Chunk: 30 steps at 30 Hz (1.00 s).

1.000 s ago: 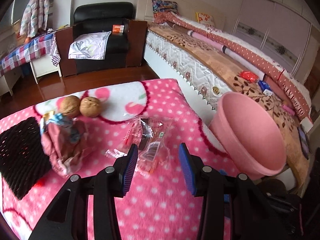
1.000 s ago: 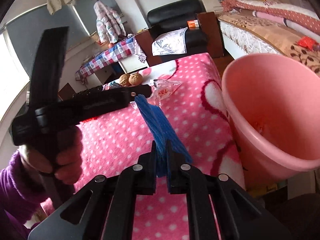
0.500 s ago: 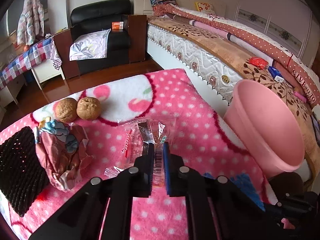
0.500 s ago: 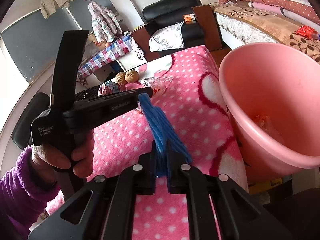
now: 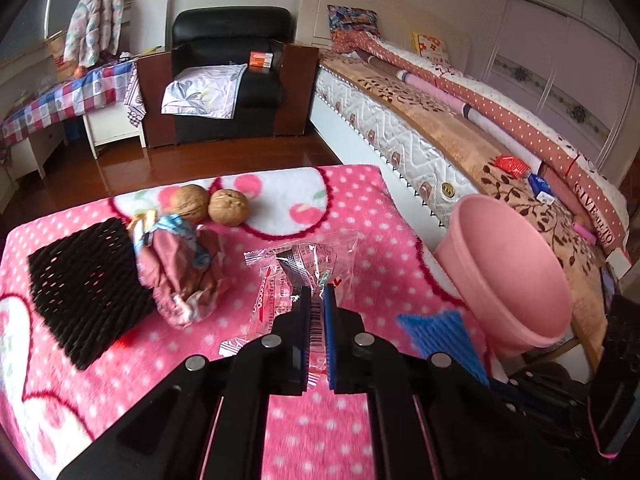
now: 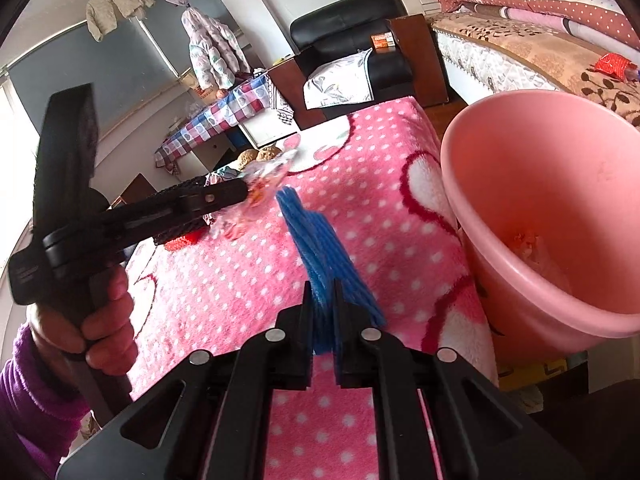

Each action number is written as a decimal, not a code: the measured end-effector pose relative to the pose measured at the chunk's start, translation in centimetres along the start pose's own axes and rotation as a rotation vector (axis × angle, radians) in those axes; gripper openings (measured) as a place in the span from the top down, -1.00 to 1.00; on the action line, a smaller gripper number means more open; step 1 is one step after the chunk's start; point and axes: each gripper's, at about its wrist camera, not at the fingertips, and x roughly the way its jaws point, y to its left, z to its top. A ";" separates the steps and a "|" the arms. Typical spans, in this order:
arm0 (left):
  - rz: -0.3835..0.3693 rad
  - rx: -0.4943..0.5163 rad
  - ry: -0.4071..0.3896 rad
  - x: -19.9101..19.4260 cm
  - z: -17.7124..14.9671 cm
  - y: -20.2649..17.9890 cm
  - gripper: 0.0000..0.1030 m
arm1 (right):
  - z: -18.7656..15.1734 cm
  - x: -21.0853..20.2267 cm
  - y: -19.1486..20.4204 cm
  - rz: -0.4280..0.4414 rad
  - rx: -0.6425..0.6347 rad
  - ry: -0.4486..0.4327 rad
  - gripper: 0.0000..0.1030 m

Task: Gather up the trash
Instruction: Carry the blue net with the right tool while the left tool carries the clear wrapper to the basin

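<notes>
- A bedroom: a pink polka-dot blanket [image 5: 352, 208] covers the work surface, with a bed to the right and a black armchair beyond.
- The left gripper [image 5: 317, 312] has just been closing and now pinches the near end of a clear plastic wrapper [image 5: 304, 264]; the wrapper's long axis runs straight ahead of the jaws, away from the camera.
- In the right wrist view the wrapper looks lifted off the blanket, blurred at the tip of the left gripper.
- The right gripper [image 6: 320, 300] is clamped on a blue foam net sleeve [image 6: 320, 244], which juts forward and slightly left from its jaws.
- The pink bin [image 6: 532, 208] sits just right of the right gripper, mouth tilted toward it, with some scraps already inside; it is much nearer the right gripper than the left.
- From the left gripper the bin lies ahead and well to the right, past the blue sleeve, so a rightward carry seems due.
- Left of the left gripper lie a crumpled pink wrapper [image 5: 180, 276], a black foam net [image 5: 88, 288] and two walnuts [image 5: 210, 208].
</notes>
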 end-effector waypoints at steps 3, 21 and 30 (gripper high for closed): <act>0.003 -0.015 -0.009 -1.1 -0.3 0.0 0.90 | 0.0 -0.1 0.0 0.008 -0.001 -0.009 0.85; 0.037 -0.093 -0.028 -6.1 -1.0 -0.7 0.90 | -0.3 -0.6 1.0 0.071 -0.059 -0.020 0.85; 0.032 -0.070 -0.070 -7.9 -0.1 -2.7 0.90 | 0.5 -1.8 -0.1 0.111 -0.013 -0.034 0.85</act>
